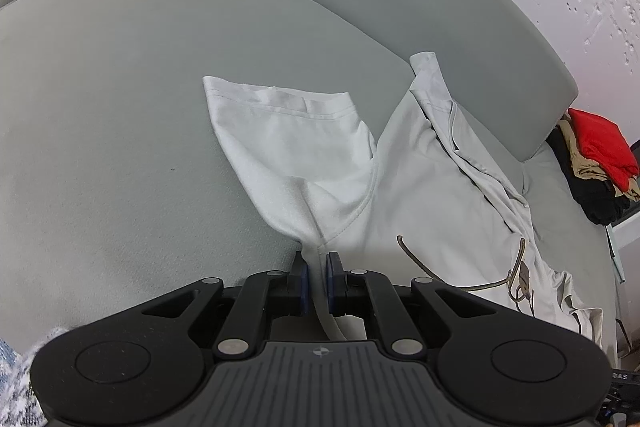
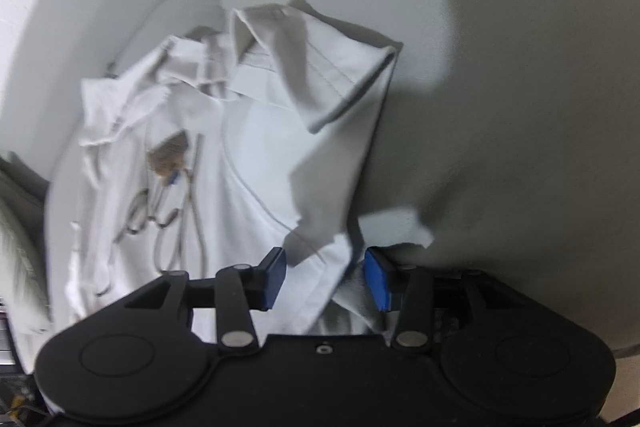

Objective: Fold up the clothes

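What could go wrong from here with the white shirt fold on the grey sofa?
1. The right gripper is open around loose cloth of the white printed T-shirt, so the folded sleeve may flop back.
2. The left gripper pinches only a thin edge; a pull could drag or bunch the shirt.

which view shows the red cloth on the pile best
The left wrist view. The red cloth sits in focus at the far right, atop a pile of dark and tan clothes past the sofa. The right wrist view does not show it at all; that view is filled by the white shirt and is blurred.
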### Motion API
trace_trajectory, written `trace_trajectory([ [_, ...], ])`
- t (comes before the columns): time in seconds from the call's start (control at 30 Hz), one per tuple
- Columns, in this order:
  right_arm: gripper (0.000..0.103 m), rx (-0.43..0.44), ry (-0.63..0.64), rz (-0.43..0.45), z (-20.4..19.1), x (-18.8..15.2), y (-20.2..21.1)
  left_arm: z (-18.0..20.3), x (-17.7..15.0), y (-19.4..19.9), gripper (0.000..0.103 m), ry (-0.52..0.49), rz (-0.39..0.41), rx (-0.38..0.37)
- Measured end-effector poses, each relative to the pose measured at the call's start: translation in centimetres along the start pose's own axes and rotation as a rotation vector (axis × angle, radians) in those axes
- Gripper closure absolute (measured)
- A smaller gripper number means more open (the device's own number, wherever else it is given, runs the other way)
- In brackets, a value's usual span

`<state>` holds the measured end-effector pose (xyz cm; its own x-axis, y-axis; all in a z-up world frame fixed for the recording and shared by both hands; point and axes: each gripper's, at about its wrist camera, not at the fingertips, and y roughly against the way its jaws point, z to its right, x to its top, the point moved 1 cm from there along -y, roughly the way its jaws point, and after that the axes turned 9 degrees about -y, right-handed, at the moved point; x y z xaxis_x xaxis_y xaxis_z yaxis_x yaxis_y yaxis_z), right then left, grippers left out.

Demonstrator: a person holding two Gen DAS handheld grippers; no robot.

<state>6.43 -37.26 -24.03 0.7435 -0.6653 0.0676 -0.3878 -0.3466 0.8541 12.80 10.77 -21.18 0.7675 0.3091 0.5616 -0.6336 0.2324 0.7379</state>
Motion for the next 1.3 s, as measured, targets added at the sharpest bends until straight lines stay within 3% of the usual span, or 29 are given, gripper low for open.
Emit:
trace_trajectory([
  [0.13,0.069,0.095,-0.006,0.007,0.6,-0.1,0.5,-0.2,0.0,-0.1,0.096,0.015,-0.005,-0.004],
  [0.33,0.069,0.067,0.074,-0.053,-2.1,-0.3,-1.9,-1.0,0.0,0.1,0.089,0.077,-0.006,-0.022],
  [0.4,0.099,0.065,0.105,-0.027,-2.6,-0.9,-1.8,-1.6,0.0,0.2,0.086,0.113,-0.004,-0.032],
  [0.6,0.100,0.126,-0.021,0.167,-0.7,-0.9,0.6,-2.6,0.2,0.3,0.069,0.193,0.008,-0.090],
  [0.73,0.099,0.165,-0.046,0.127,-0.2,-0.3,0.4,-2.7,0.4,-0.8,0.068,0.228,-0.023,-0.132],
  [0.83,0.089,0.165,-0.007,0.083,-0.8,-0.2,-0.1,-2.4,0.4,-1.2,0.068,0.226,-0.043,-0.164],
  [0.87,0.078,0.166,0.006,0.068,-1.1,-0.2,-0.2,-2.3,0.4,-1.4,0.069,0.221,-0.054,-0.179],
  [0.9,0.073,0.163,0.020,0.058,-1.3,-0.2,-0.4,-2.2,0.3,-1.6,0.071,0.214,-0.068,-0.196],
  [1.03,0.073,0.111,0.065,0.046,-2.1,-0.7,-0.8,-1.6,0.1,-2.6,0.095,0.200,-0.125,-0.249],
  [1.07,0.075,0.104,0.068,0.050,-2.2,-0.8,-0.8,-1.3,0.0,-2.8,0.096,0.194,-0.132,-0.254],
  [1.17,0.100,0.096,0.071,0.099,-2.1,-1.2,-0.3,-1.1,-0.1,-2.5,0.101,0.191,-0.099,-0.253],
  [1.3,0.100,0.069,0.083,0.191,-2.1,-2.2,1.0,-0.4,0.2,0.1,0.102,0.150,0.010,-0.180],
])
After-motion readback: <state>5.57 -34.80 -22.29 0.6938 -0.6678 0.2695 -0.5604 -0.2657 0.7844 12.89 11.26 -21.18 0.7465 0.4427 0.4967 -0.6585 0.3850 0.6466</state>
